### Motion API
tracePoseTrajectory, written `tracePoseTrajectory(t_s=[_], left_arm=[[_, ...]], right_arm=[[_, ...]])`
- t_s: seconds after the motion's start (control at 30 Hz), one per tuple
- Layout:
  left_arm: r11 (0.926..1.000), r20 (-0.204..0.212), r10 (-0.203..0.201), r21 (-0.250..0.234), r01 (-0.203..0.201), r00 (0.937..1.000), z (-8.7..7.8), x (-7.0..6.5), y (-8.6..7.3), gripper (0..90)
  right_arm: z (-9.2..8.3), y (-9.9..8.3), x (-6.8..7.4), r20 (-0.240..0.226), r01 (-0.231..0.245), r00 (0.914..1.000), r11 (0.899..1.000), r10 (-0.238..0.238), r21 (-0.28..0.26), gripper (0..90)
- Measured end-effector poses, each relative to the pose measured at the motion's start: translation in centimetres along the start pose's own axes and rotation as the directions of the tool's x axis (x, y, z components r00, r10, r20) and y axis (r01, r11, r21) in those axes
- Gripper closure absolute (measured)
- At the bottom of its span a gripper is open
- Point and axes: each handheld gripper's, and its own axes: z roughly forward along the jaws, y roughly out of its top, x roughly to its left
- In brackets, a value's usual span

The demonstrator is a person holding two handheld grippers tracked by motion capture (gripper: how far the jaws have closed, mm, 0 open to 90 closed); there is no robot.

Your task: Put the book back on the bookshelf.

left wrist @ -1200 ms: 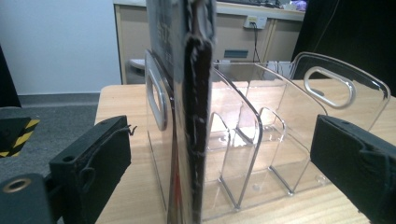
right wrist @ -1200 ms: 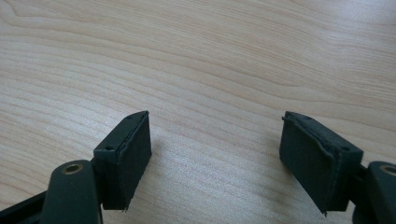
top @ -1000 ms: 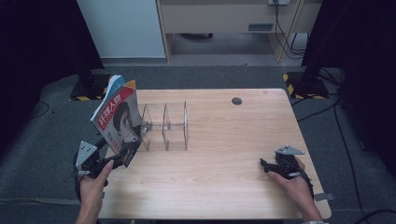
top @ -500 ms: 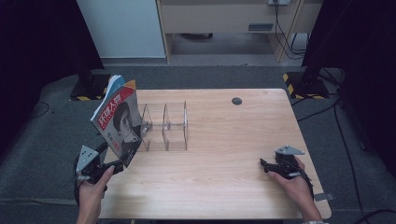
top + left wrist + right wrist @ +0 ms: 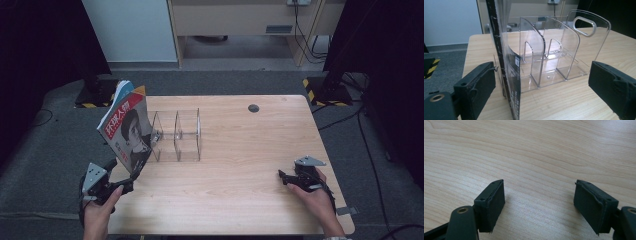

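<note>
Pale wooden tabletop (image 5: 240, 200) on grey carpet, dark curtains at both sides. Item one: magazine (image 5: 127, 130), red-banded cover with a portrait, standing on edge near the tabletop's left border and tilted, its top leaning away from the rack. It stands hard against the left end of the clear acrylic rack (image 5: 185, 135). Whether its foot rests inside the end slot or on the wood just beside it cannot be told. Item two: the rack, three upright dividers and a handled end wall, no contents in its visible compartments. Item three: left claw (image 5: 122, 174), jaws spread wide. In the left gripper view the magazine's lower edge (image 5: 510, 75) stands between them, just beside one pad and well apart from the other, so nothing is clamped. Item four: right claw (image 5: 285, 177), jaws likewise wide apart over bare wood, gripping nothing, well apart from rack and magazine. The person's right hand (image 5: 317, 200) rests near the tabletop's right border. Item five: dark round grommet (image 5: 254, 108) toward the far edge. Risk note, as a judgement: the magazine is unsupported by any grip and limp, so it may sag, fan open or slide down toward the left edge. A nudge from the near pad could tip it, and a push toward the light rack could shift the rack along the wood.
</note>
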Motion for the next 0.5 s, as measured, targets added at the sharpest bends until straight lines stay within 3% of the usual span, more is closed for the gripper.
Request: tracePoseTrajectory(t_s=[0.27, 0.5], left_arm=[[0.9996, 0.025, 0.028, 0.009, -0.028, 0.9993, -0.4, -0.8, -0.1, 7.0], [0.9981, 0.062, 0.052, 0.030, -0.054, 0.9967, 0.5, -1.8, 0.2, 6.8]], right_arm=[[0.0, 0.0, 0.0, 0.000, 0.000, 1.0000, 1.000, 0.000, 0.000, 25.2], [0.0, 0.0, 0.0, -0.001, 0.001, 1.0000, 1.000, -0.001, 0.000, 25.2]])
